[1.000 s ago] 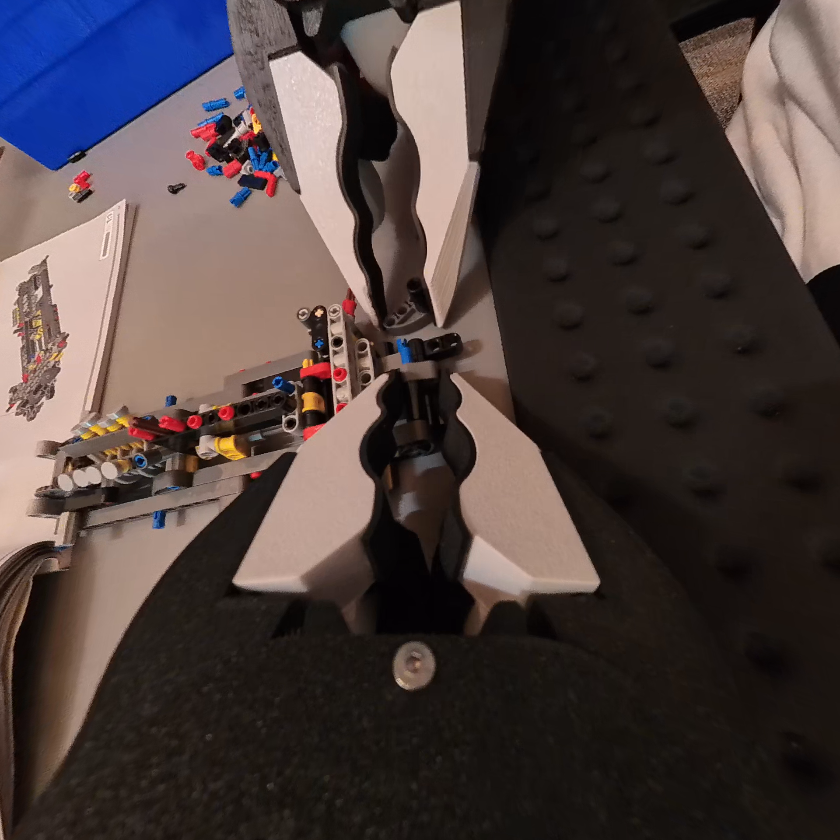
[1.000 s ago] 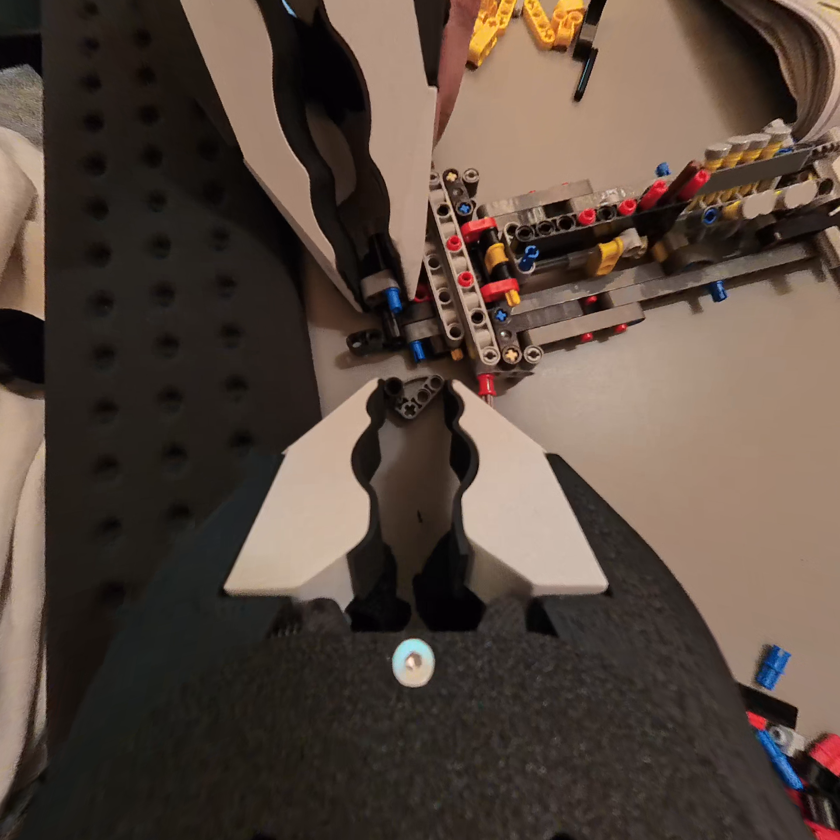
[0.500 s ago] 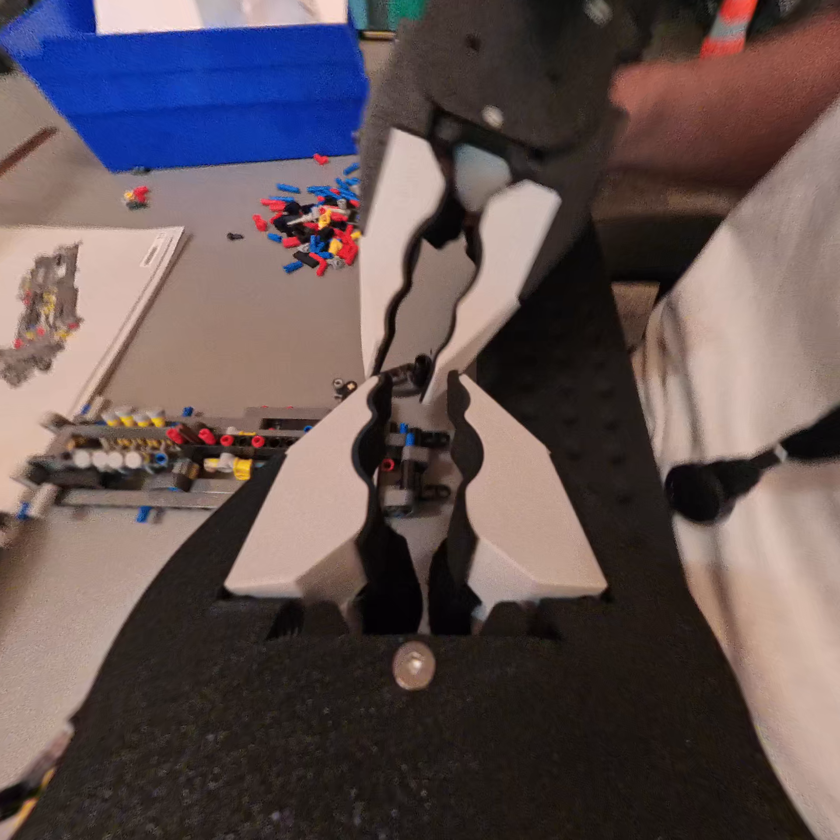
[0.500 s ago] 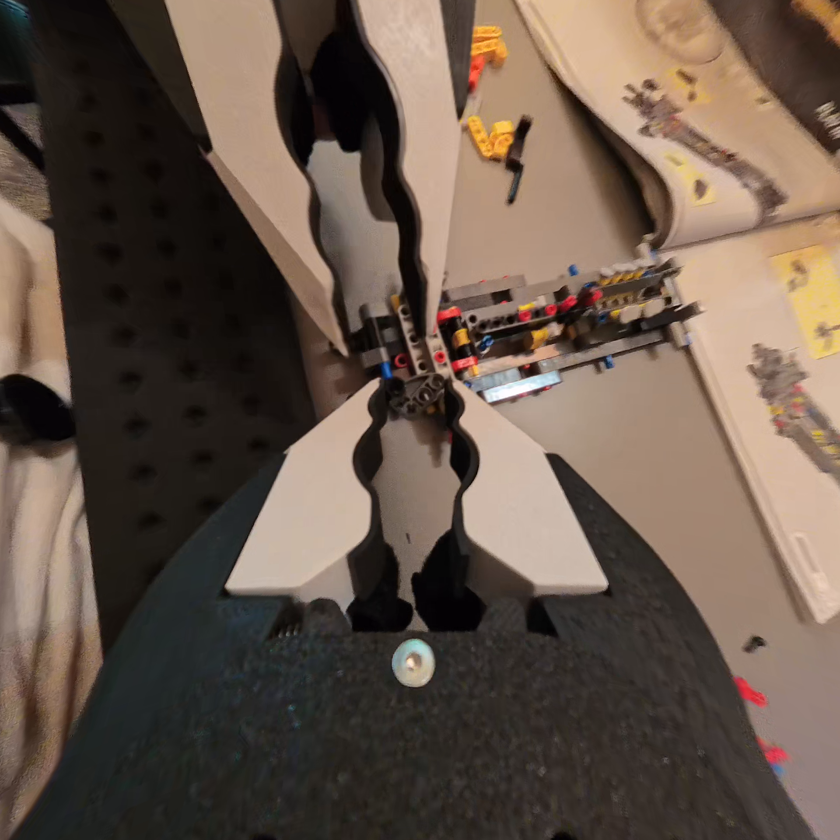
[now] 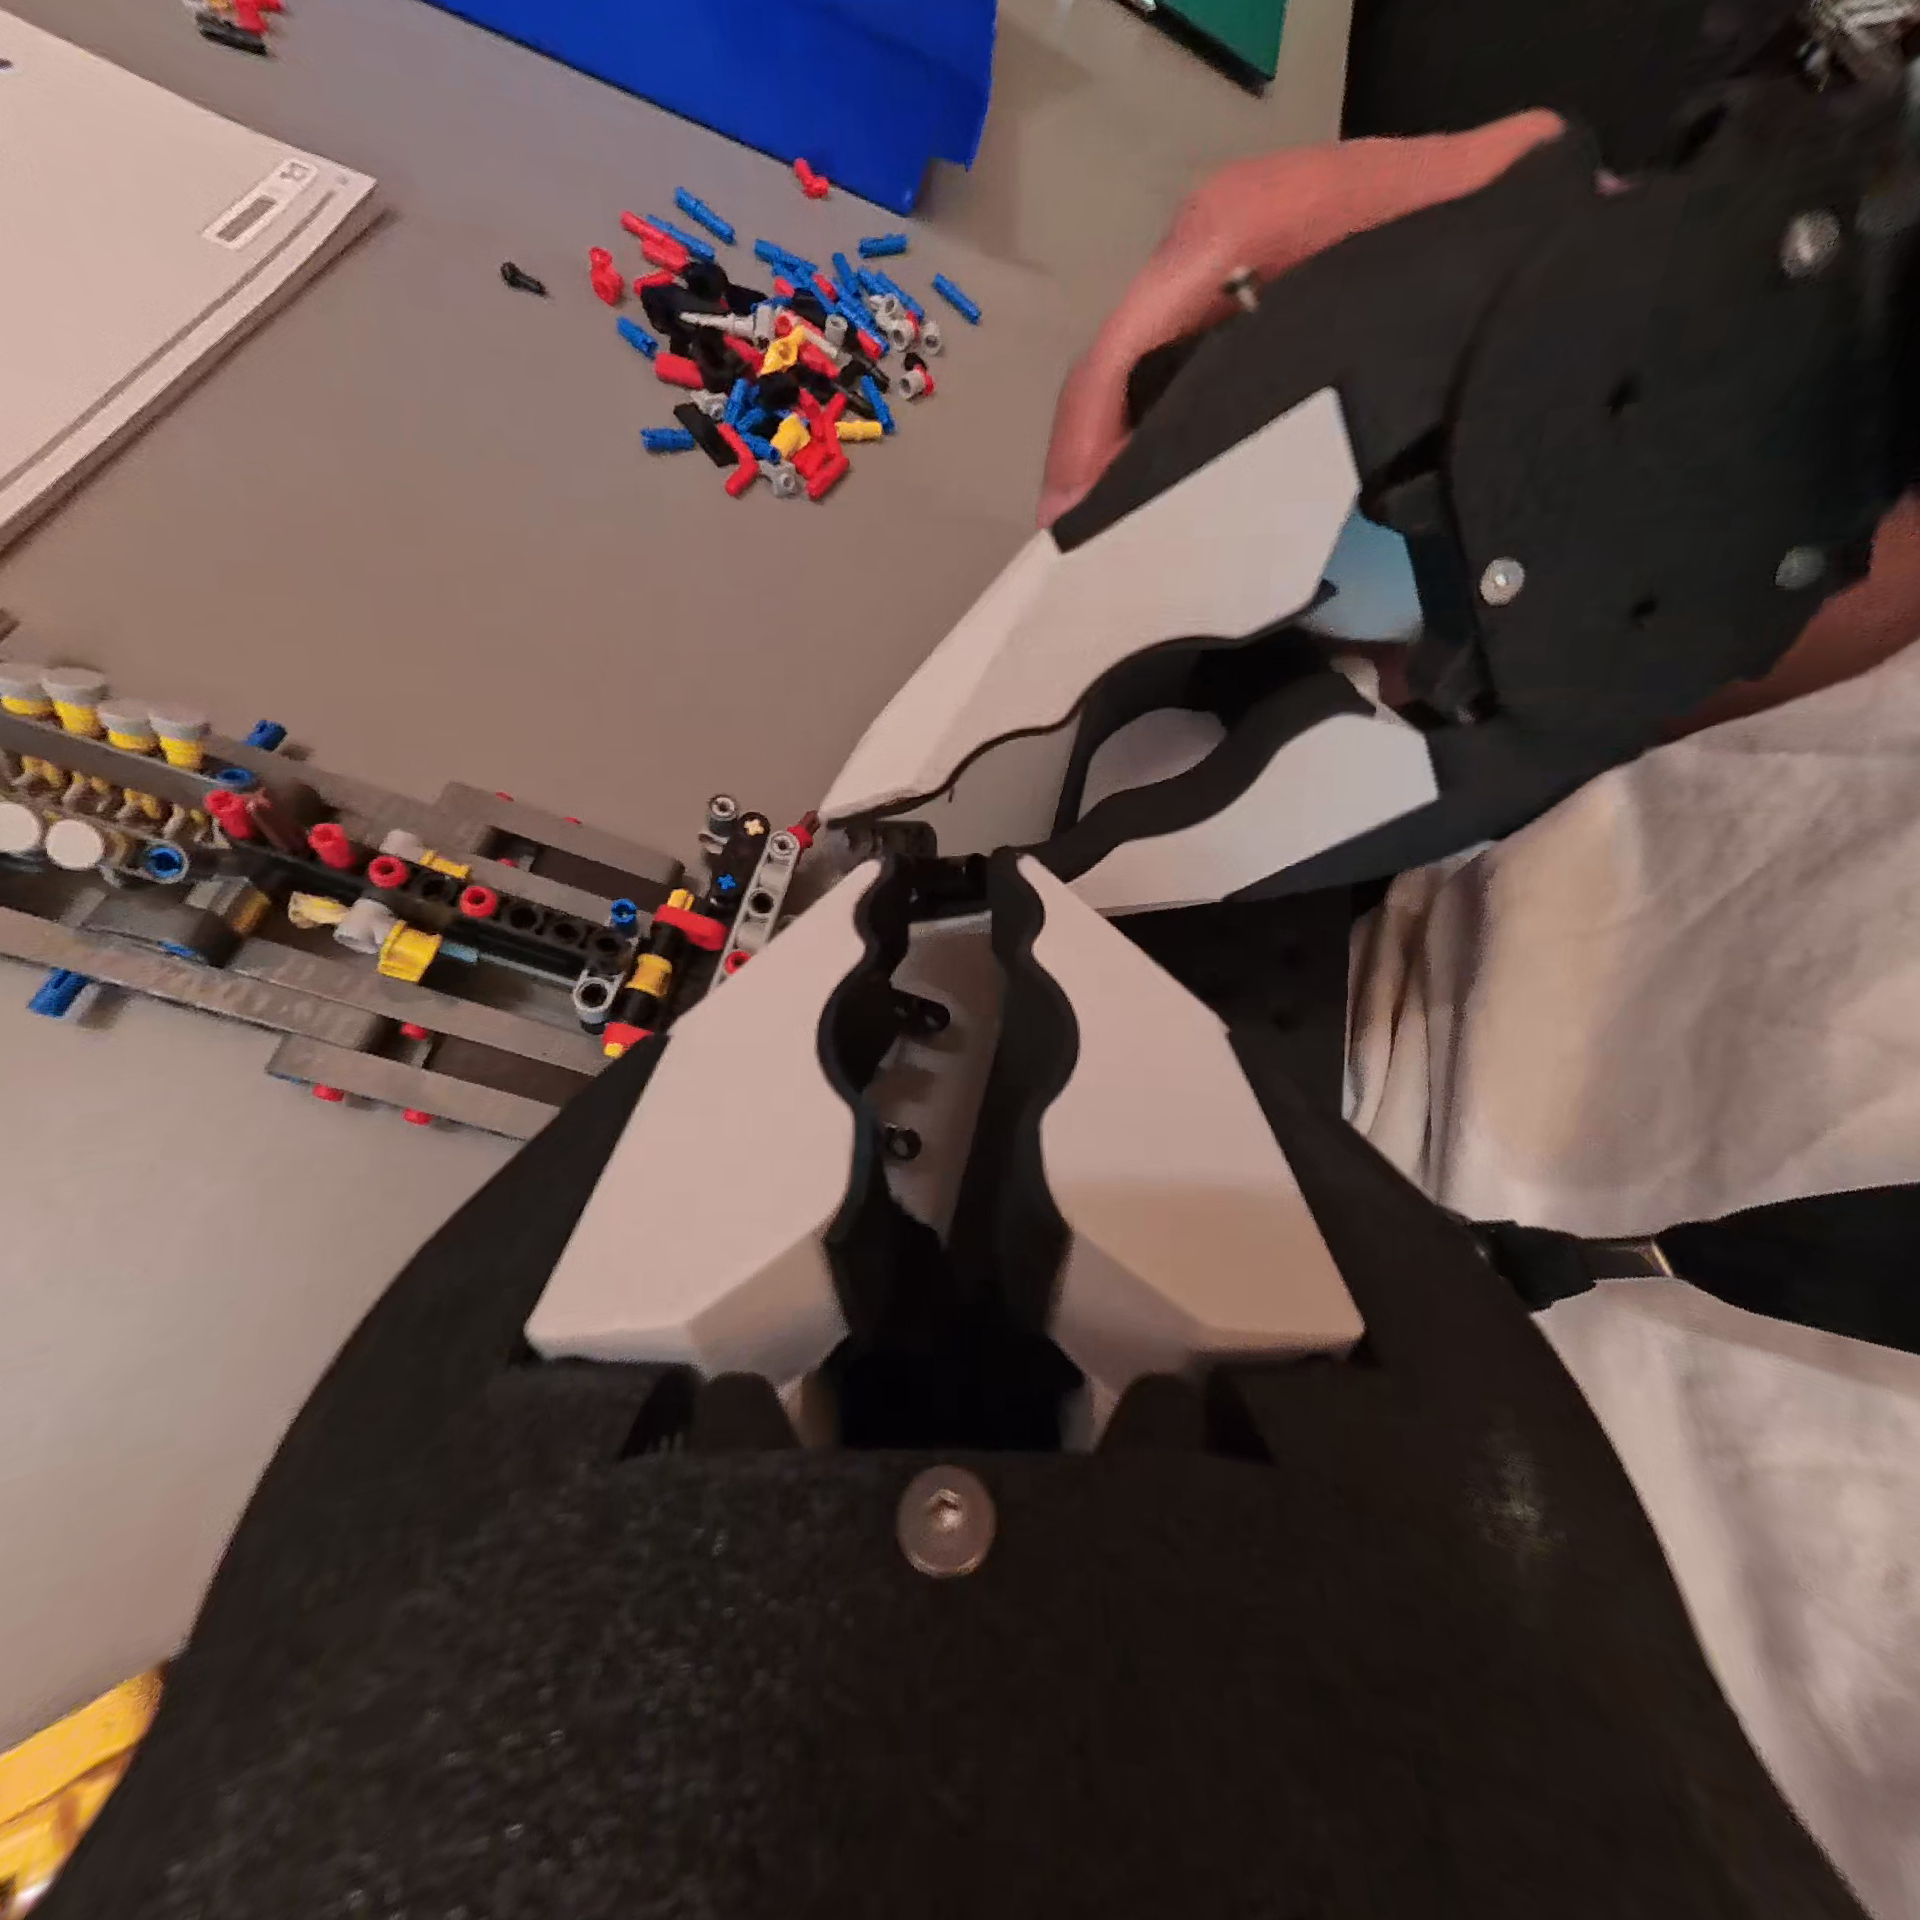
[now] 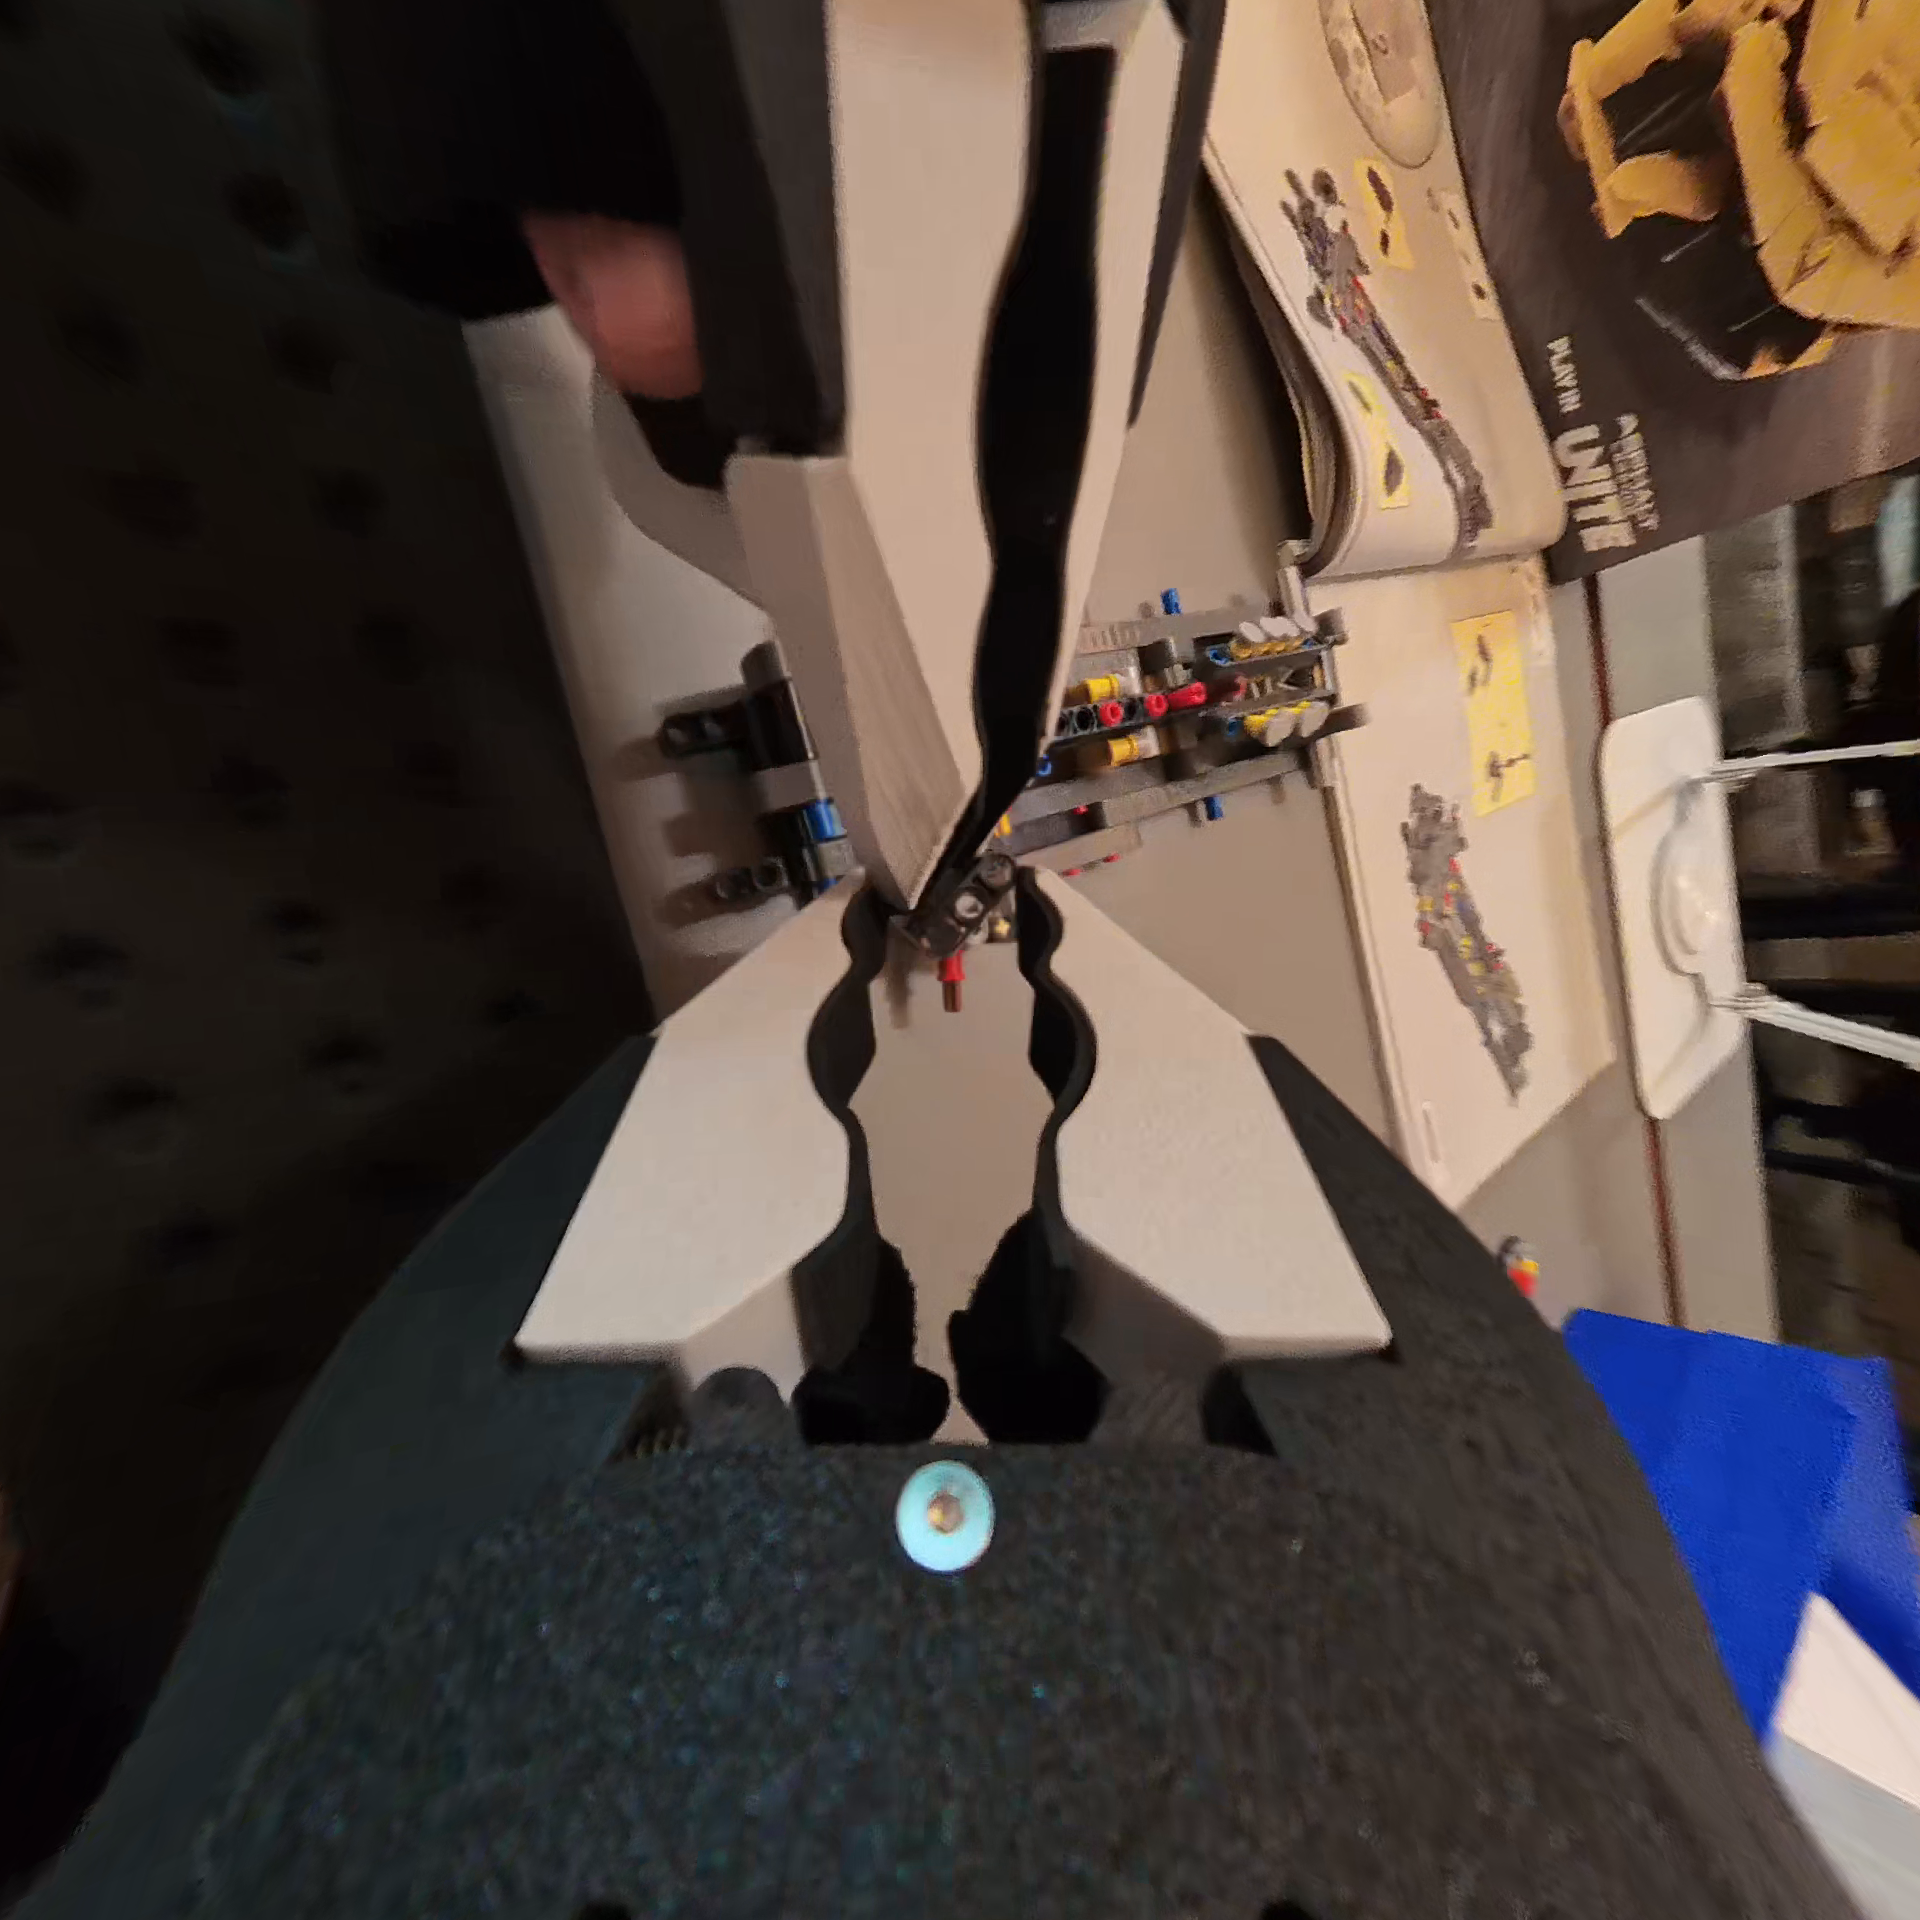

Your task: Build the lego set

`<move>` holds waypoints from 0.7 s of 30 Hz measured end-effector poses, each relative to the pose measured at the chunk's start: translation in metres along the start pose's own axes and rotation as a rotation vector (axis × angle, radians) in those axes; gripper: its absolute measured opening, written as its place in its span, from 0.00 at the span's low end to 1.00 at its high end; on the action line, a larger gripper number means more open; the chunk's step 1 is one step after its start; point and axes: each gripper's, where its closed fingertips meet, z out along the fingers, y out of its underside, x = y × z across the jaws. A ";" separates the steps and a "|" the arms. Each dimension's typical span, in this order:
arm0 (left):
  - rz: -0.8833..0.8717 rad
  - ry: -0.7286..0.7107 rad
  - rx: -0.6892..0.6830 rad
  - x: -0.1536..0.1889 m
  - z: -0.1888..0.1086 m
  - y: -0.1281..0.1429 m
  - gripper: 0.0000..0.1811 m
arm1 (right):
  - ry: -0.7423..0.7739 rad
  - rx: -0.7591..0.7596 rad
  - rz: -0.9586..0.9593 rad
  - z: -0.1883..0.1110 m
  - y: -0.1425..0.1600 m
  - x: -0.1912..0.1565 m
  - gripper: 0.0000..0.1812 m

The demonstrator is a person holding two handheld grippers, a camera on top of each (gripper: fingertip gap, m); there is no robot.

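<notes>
The long grey lego assembly [image 5: 468, 925] with red, yellow and blue pins lies on the table, and also shows in the right wrist view [image 6: 1174, 707]. My left gripper [image 5: 940, 883] is shut on its near end, where a grey block with black pins [image 5: 925, 1049] sits between the fingers. My right gripper [image 6: 945, 914] is shut on a small dark grey connector piece [image 6: 966, 904]. It holds the piece tip to tip against the left gripper's fingers [image 6: 883, 675]. In the left wrist view the right gripper's fingers [image 5: 1143, 623] come in from the right.
A pile of small loose parts [image 5: 769, 353] lies beyond the assembly, with a blue bin [image 5: 779, 83] behind it. Instruction booklets [image 5: 135, 239] [image 6: 1455, 831] and the set's box [image 6: 1714, 208] lie beside the assembly. A person's hand [image 5: 1195, 312] holds the right gripper. Only a small space, under 4 cm, lies between the two pairs of fingers.
Both grippers have tilted and swung round. The right gripper now comes in from the right side instead of from across. Its small piece has moved in against the left gripper's tips.
</notes>
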 end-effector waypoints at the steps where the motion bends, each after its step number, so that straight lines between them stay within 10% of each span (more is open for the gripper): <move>1: -0.025 -0.004 -0.008 -0.001 0.000 0.001 0.08 | 0.029 -0.004 -0.026 0.000 0.000 0.001 0.13; 21: -0.216 0.000 -0.104 -0.009 0.013 0.013 0.11 | 0.175 -0.027 -0.160 0.008 0.007 0.001 0.13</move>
